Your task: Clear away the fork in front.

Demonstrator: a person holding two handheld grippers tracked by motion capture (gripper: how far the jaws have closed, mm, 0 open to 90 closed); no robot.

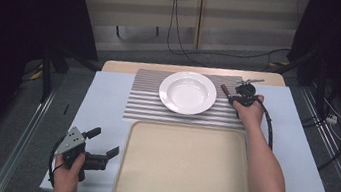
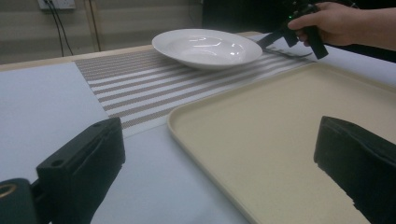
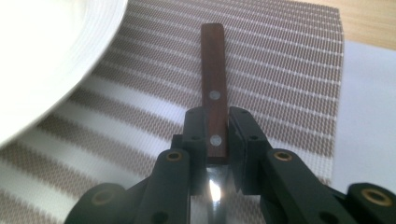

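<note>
**Right gripper clamped on knife handle beside the plate — lift or place is next**

Worktop [image 1: 296, 159]: pale sheet over it, striped placemat [image 1: 147, 104] at the far half, empty beige tray [image 1: 186, 165] at the near half, just touching the mat's near edge.

White deep plate [image 1: 187, 92] sits centred on the placemat.

Left gripper [image 1: 103, 143]: low at the near-left corner of the worktop, beside the tray. Jaws apart, nothing between them; in the left gripper view they frame the tray's corner. Idle, by my read.

Right gripper [image 1: 231, 97]: at the plate's right side, over the mat. Jaws together on the knife [image 3: 214, 100]; pads press both flanks of the wooden handle at the rivet nearest the blade.

Knife: wooden handle with two rivets, steel blade under the gripper body in the right gripper view. Long axis runs along the gripper's own line: handle end points away from the hand, blade back toward it. In the high view the handle end points up-left, toward the far edge and the plate rim. It lies just beside the plate, not touching it. Whether it rests on the mat or is slightly raised, I cannot tell.

Step in hand, my judgement: grip secured on the knife at the place setting.

Next move calls for: keep the clamp firm, hold the knife level, steer the handle end clear of the plate rim. The grip is off-centre, so the knife may pivot.
</note>
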